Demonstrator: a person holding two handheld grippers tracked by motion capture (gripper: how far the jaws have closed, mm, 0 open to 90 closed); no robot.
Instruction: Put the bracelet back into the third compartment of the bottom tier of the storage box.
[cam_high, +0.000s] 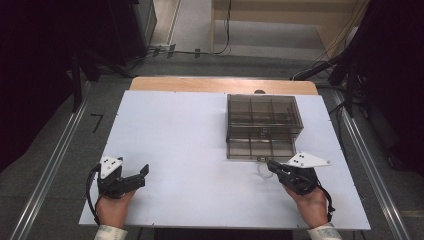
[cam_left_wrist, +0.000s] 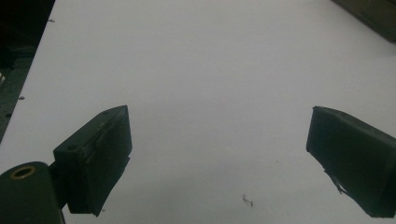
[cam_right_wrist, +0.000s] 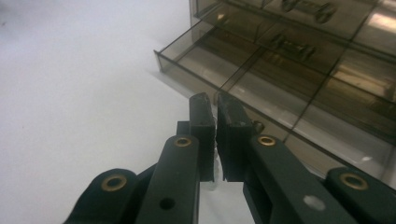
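At the left we see our left gripper (cam_high: 142, 173) resting low over the white counter (cam_high: 190, 150), held in a hand near the front left corner. Its fingers (cam_left_wrist: 100, 154) stand wide apart with nothing between them, just bare counter.

Moving right, the middle of the counter lies bare up to a smoky see-through box (cam_high: 264, 117) of drawers that sits toward the back right. Its bottom drawer (cam_high: 260, 148) is pulled out toward us, divided into compartments; in the right gripper view we see small metal parts (cam_right_wrist: 293, 45) lying in the compartments farther back.

Farther right, our right gripper (cam_high: 270, 164) sits just in front of the open drawer, pointing at its front edge. Its fingers (cam_right_wrist: 201, 122) are pressed close together; we cannot make out that they hold anything. A thin pale wire (cam_high: 260, 173) lies on the counter just beside them.
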